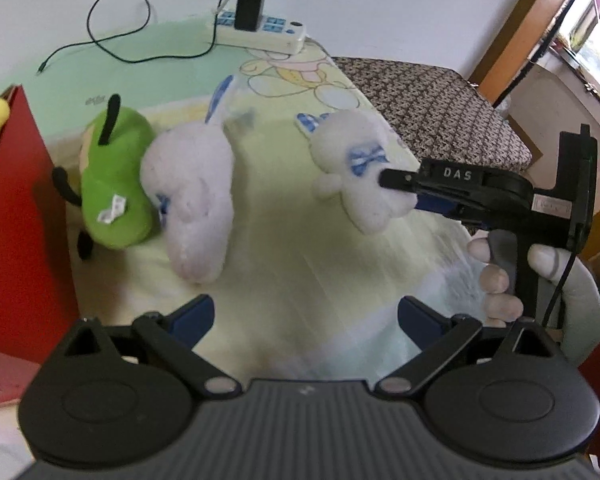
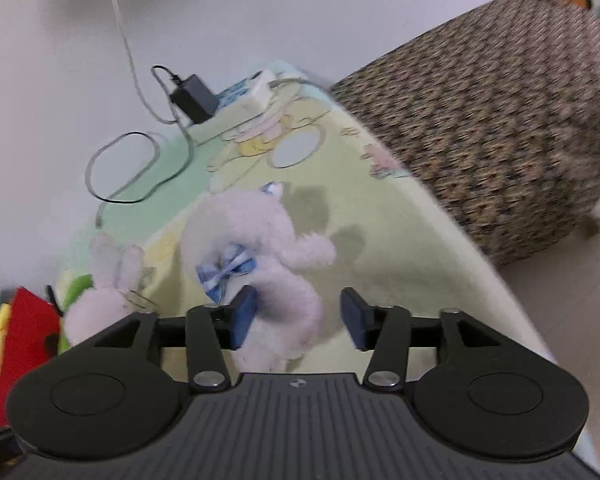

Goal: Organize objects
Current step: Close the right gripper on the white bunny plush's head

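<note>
— Where's the white plush?
— On the cartoon sheet, between the right claw's parted pads, ungripped.
— The left claw?
— Spread wide, empty.

Only one legible marking was found: "DAS" in pale capitals on the black upper finger of the right hand-held gripper, just right of the white plush toy with the blue bow. A white label farther back along that gripper's body was too blurred to read. A small grey print on the bed sheet, behind the green plush toy, was also unreadable.
</note>
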### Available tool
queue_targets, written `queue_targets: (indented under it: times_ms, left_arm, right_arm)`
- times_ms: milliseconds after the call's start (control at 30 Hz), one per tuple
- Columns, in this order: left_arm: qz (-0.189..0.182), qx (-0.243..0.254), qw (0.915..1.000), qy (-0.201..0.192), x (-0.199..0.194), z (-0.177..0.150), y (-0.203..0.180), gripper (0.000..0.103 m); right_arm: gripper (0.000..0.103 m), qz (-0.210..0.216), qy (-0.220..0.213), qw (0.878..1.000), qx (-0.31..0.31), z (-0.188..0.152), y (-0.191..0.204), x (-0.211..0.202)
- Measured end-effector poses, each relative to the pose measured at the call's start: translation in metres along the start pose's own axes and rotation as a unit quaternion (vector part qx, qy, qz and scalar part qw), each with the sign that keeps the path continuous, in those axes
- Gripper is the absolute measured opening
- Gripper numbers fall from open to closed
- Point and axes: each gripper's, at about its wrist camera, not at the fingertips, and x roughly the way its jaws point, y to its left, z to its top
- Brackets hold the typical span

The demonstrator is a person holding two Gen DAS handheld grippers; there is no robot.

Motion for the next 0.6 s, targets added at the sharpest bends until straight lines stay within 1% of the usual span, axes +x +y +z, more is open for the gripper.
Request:
queue_targets:
  times_ms: [67, 100, 133, 167, 200, 300, 333, 400, 467, 533, 600]
  left_arm:
    - [0.001, -0.008, 1.0000, 0.002, 0.002, 0.001, 0.000, 0.098]
    - [0.002, -0.010, 0.9999, 0.002, 0.002, 0.000, 0.001, 0.098]
    - [0.004, -0.011, 0.9999, 0.003, 0.002, 0.001, 0.000, 0.098]
    - [0.006, -0.012, 0.9999, 0.003, 0.003, 0.002, 0.000, 0.098]
    - [0.006, -0.012, 0.9999, 0.004, 0.003, 0.003, -0.001, 0.098]
    - [0.003, -0.007, 1.0000, 0.003, 0.004, 0.004, -0.005, 0.098]
    - [0.001, -0.003, 1.0000, 0.003, 0.004, 0.004, -0.007, 0.098]
    - [-0.004, 0.007, 1.0000, 0.005, 0.005, 0.003, -0.009, 0.098]
    - [-0.011, 0.019, 0.9997, 0.005, 0.003, -0.002, -0.010, 0.098]
    - [-0.018, 0.026, 0.9994, 0.012, 0.002, -0.008, -0.010, 0.098]
    - [-0.029, 0.028, 0.9990, 0.020, 0.001, -0.014, -0.010, 0.098]
  right_arm:
    - [0.059, 0.026, 0.011, 1.000, 0.014, 0.001, -0.003, 0.006]
    - [0.058, 0.038, 0.017, 0.999, 0.022, 0.001, -0.003, 0.009]
    - [0.046, 0.052, 0.023, 0.998, 0.032, 0.000, -0.003, 0.010]
    - [0.037, 0.073, 0.029, 0.996, 0.041, -0.001, -0.003, 0.011]
    - [0.036, 0.094, 0.036, 0.994, 0.053, -0.001, -0.002, 0.012]
    - [0.033, 0.103, 0.044, 0.992, 0.058, -0.008, 0.001, 0.005]
    - [0.033, 0.113, 0.050, 0.990, 0.067, -0.011, 0.000, 0.001]
    - [0.033, 0.143, 0.073, 0.982, 0.096, -0.019, -0.003, -0.005]
    - [0.033, 0.164, 0.098, 0.977, 0.090, -0.030, -0.001, -0.014]
    - [0.033, 0.173, 0.117, 0.975, 0.078, -0.041, 0.002, -0.024]
    - [0.034, 0.185, 0.139, 0.969, 0.086, -0.055, 0.002, -0.030]
